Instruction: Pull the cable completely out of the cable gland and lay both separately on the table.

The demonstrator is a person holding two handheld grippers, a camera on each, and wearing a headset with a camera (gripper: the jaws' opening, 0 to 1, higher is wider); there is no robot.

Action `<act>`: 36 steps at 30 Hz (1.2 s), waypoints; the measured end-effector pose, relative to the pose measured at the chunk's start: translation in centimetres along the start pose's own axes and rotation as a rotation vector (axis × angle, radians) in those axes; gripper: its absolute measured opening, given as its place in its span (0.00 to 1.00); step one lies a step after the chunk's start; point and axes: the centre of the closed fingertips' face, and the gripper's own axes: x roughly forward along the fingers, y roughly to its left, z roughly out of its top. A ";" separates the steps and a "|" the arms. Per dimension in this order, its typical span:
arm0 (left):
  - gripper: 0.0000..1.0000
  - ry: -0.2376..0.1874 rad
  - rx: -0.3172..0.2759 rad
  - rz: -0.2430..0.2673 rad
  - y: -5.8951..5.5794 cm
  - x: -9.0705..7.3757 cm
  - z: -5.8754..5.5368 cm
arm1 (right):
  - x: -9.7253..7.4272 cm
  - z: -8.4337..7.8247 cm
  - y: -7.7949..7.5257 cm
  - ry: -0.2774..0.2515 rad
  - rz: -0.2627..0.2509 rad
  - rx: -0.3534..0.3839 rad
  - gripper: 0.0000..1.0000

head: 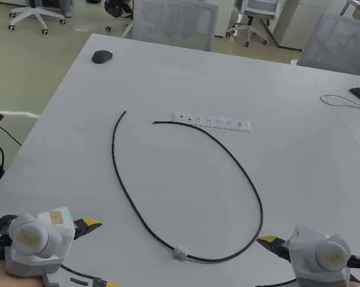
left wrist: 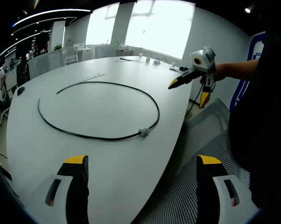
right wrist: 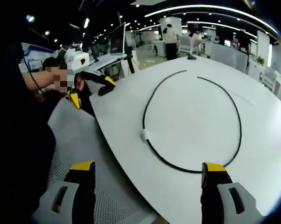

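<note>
Holding left tool (left wrist: pixel 143 159) and right tool (right wrist: pixel 147 164) both spread wide, pinching nothing, just off the near edge of bench (head: pixel 168 78). Finding cable (head: pixel 114 152) as one big open loop flat on bench, with cable gland (head: pixel 179 253) threaded on it at 6 o'clock of loop, near that edge. Keeping left tool at about 8 o'clock of gland and right tool at about 4 o'clock, both apart from it.

Judging the pulling as not yet begun. Likely to go wrong: dragging whole loop along bench instead of sliding cable through, when not pinching gland firmly with one tool. Also risking to lose such a small pale gland from the jaws, or to push it over the near edge. Needing a long pull on either side of gland, so could whip a loose end against power strip (head: pixel 213 122), just beside cable end at 12 o'clock.

Having plenty of bare bench at 3 and 9 o'clock of loop for laying both parts separately. Seeing mouse (head: pixel 101 57) at 11 o'clock, well apart.
</note>
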 end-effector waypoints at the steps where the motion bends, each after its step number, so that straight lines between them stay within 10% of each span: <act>1: 0.96 0.000 0.002 -0.002 -0.1 0.0 0.0 | 0.0 0.0 -0.1 -0.001 -0.005 0.004 0.94; 24: 0.97 0.015 -0.014 0.032 -0.2 0.0 0.0 | 0.0 -0.1 -0.2 -0.016 0.039 0.004 0.93; 36: 0.98 0.015 -0.032 0.030 -0.3 0.4 -0.4 | 1.4 2.5 -0.3 -0.019 0.074 -0.022 0.88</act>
